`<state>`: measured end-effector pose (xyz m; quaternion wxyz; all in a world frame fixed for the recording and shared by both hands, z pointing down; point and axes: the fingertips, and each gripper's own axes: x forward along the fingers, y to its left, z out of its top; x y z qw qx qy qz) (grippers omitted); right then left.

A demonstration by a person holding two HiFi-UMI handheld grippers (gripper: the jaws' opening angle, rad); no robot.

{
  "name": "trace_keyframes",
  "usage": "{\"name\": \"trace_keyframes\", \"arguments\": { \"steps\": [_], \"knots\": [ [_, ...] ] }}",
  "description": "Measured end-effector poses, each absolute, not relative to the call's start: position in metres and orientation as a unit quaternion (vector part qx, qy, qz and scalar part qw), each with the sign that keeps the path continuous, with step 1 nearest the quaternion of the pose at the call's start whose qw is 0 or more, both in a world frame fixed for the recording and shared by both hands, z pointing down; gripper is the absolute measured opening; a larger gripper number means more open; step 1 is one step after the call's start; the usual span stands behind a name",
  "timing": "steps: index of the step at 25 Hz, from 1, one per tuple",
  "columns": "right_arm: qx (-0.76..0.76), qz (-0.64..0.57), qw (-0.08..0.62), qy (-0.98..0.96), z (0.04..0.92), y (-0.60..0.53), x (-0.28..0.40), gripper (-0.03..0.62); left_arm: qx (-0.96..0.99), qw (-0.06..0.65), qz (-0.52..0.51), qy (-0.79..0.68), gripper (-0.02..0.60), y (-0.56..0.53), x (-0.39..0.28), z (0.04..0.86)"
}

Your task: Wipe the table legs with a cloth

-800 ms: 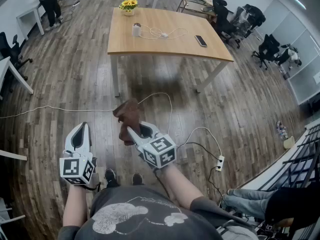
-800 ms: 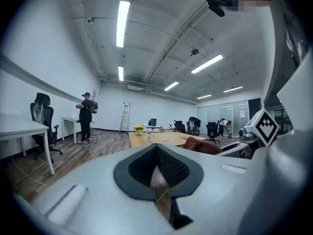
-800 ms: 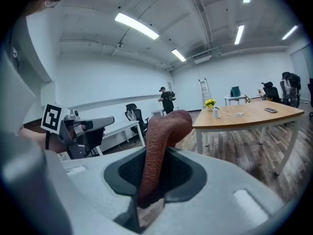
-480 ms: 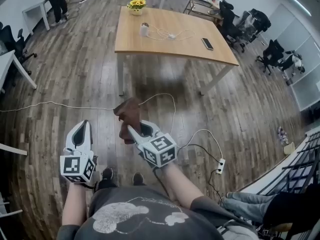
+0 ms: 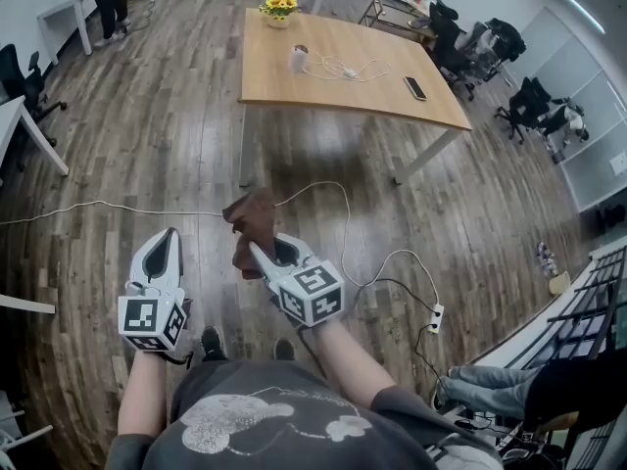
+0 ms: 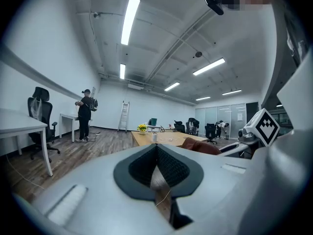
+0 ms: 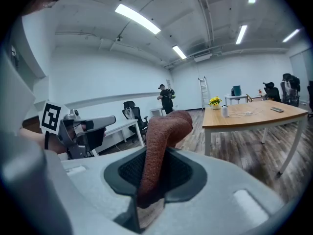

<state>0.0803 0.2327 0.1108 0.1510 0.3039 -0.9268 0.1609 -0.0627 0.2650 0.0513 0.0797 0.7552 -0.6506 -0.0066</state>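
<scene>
The cloth [image 5: 253, 219] is clamped in the right claw [image 5: 260, 255], the left claw [image 5: 168, 241] is closed on nothing, and bare floor [image 5: 167, 155] is seen before the table [image 5: 343, 96] edge.

support: wooden table [image 5: 294, 91] on white legs [image 5: 246, 155] | on table: potted yellow flowers [image 5: 279, 8] at far edge; white cup [image 5: 298, 59]; white cord [image 5: 348, 69] beside cup; dark phone [image 5: 415, 88] near right edge | floor: dark wood planks [image 5: 147, 145] | on floor: long white cable [image 5: 98, 210] in front of table; power strip [image 5: 436, 317] at right
</scene>
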Motion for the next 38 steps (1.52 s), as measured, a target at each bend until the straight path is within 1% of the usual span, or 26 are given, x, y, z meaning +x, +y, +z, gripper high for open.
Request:
{"name": "trace_keyframes", "arguments": {
  "steps": [4,9,20,27,33,38],
  "knots": [
    [0.326,0.168,0.141,-0.919,0.114,0.226,0.044,0.086,0.776,0.078,-0.005,-0.626,0.02,0.252,-0.096,0.056],
    [0.36,0.17,0.146,-0.906,0.121,0.217,0.013,0.087,0.797,0.08,0.002,-0.599,0.02,0.236,-0.124,0.061],
    [0.377,0.173,0.171,-0.894,0.133,0.194,0.002,0.087,0.814,0.094,-0.012,-0.573,0.02,0.2,-0.138,0.075],
    [0.354,0.18,0.183,-0.9,0.154,0.127,-0.019,0.087,0.792,0.096,0.0,-0.603,0.02,0.143,-0.152,0.088],
    [0.349,0.141,0.229,-0.898,0.181,0.038,-0.025,0.087,0.773,0.105,0.02,-0.625,0.02,0.072,-0.167,0.109],
    [0.322,0.163,0.262,-0.895,0.213,-0.019,-0.027,0.087,0.77,0.111,0.028,-0.628,0.02,0.011,-0.162,0.124]
  ]
}}
